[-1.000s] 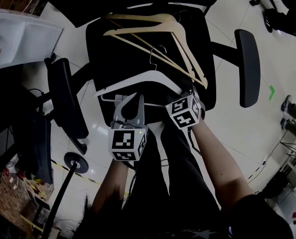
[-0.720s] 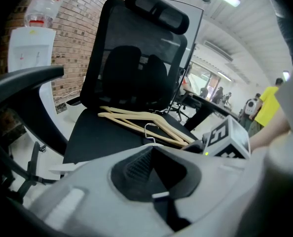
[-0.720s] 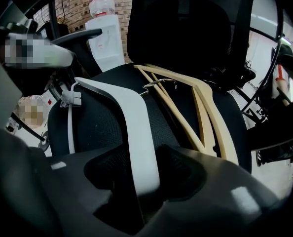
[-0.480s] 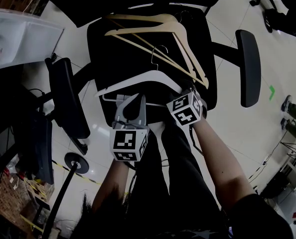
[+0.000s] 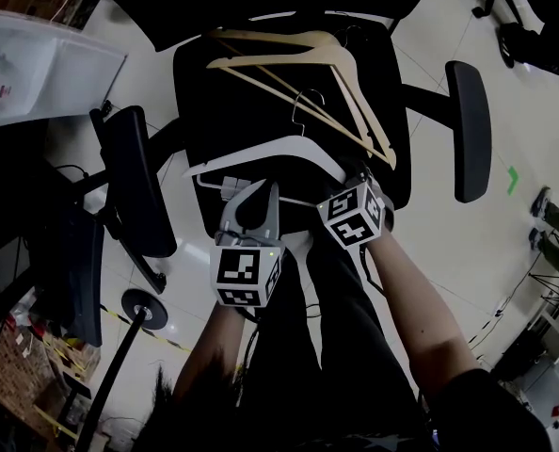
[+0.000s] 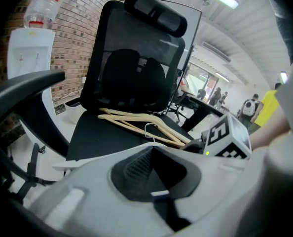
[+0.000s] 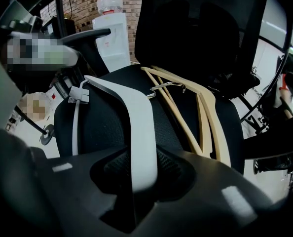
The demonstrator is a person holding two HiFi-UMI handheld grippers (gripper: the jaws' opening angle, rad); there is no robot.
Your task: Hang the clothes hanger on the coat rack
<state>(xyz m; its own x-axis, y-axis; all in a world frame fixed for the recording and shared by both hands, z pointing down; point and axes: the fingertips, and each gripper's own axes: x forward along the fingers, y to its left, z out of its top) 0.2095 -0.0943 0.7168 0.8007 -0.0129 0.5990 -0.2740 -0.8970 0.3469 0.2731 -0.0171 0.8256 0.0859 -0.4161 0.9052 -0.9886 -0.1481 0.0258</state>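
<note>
A white plastic hanger (image 5: pixel 261 153) lies across the front of a black office chair's seat (image 5: pixel 232 102). Two wooden hangers (image 5: pixel 298 55) lie farther back on the seat. My right gripper (image 5: pixel 355 182) points steeply down at the white hanger's right arm. In the right gripper view that arm (image 7: pixel 142 132) runs between the closing jaws of the right gripper (image 7: pixel 141 181), and a pad meets each of its edges. My left gripper (image 5: pixel 265 191) hovers over the hanger's lower middle, open, with nothing between the jaws of the left gripper (image 6: pixel 156 174). The wooden hangers (image 6: pixel 136 122) show beyond it.
The chair's armrests (image 5: pixel 134 182) (image 5: pixel 470 125) flank the seat, and its tall mesh back (image 6: pixel 136 58) rises behind. A water dispenser (image 7: pixel 112 28) stands by a brick wall. A wheeled base (image 5: pixel 146 307) sits on the floor at lower left. Another chair (image 5: pixel 534 26) stands at upper right.
The whole view has shifted slightly to the right. Against the chair, neither gripper has visibly moved.
</note>
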